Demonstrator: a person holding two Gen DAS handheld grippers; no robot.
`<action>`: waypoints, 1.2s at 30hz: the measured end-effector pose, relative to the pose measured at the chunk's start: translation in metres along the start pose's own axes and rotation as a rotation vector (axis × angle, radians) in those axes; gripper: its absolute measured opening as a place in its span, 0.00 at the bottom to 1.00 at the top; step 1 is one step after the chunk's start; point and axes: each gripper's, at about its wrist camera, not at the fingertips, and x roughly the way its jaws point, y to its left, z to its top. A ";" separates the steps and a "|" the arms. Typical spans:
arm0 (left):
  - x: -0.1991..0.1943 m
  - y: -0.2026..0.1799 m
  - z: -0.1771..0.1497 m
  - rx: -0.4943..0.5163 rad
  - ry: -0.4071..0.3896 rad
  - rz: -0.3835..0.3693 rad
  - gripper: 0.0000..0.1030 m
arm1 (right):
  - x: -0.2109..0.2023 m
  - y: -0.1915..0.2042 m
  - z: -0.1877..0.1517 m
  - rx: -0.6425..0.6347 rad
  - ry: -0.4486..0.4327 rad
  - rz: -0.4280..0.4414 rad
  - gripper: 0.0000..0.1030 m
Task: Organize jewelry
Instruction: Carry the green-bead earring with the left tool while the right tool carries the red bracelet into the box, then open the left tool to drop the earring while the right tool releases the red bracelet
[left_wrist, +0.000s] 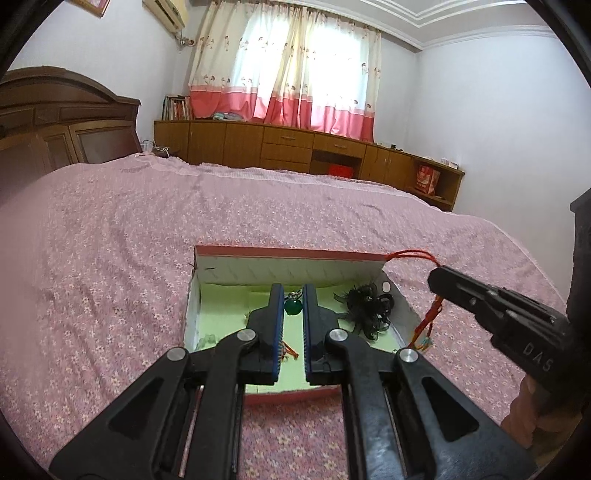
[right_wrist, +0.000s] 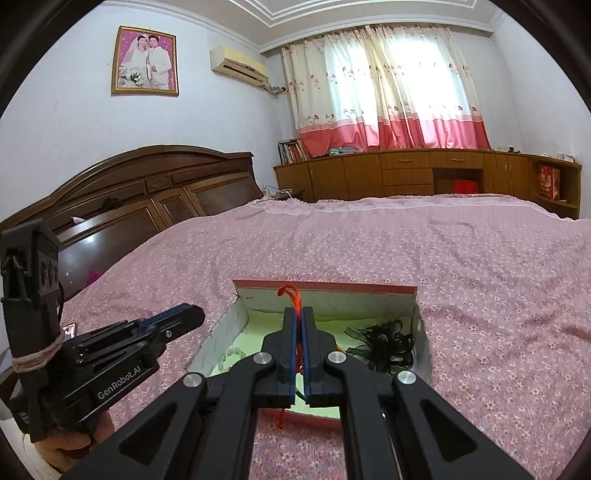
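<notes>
An open box (left_wrist: 288, 252) with a red rim and pale green floor lies on the pink bed; it also shows in the right wrist view (right_wrist: 328, 287). Inside are a green pendant (left_wrist: 293, 306), a black lace flower ornament (left_wrist: 367, 306) (right_wrist: 384, 345) and pale beads (right_wrist: 231, 356). My left gripper (left_wrist: 293, 295) is open, its fingers either side of the green pendant above the box. My right gripper (right_wrist: 298, 314) is shut on a red cord tassel ornament (left_wrist: 430, 314) (right_wrist: 293, 295), held above the box's right side; it shows in the left wrist view (left_wrist: 436, 278).
The pink floral bedspread (left_wrist: 147, 258) surrounds the box. A dark wooden headboard (right_wrist: 147, 192) stands to the left. Wooden cabinets (left_wrist: 295, 147) run under the curtained window at the back.
</notes>
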 end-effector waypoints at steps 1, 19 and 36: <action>0.003 0.001 0.000 -0.001 -0.001 -0.003 0.01 | 0.003 0.000 -0.001 -0.001 0.001 0.000 0.03; 0.064 0.022 -0.039 -0.082 0.183 0.040 0.01 | 0.080 -0.020 -0.037 0.050 0.155 -0.041 0.03; 0.081 0.015 -0.040 -0.066 0.253 0.065 0.18 | 0.105 -0.033 -0.054 0.115 0.302 -0.046 0.28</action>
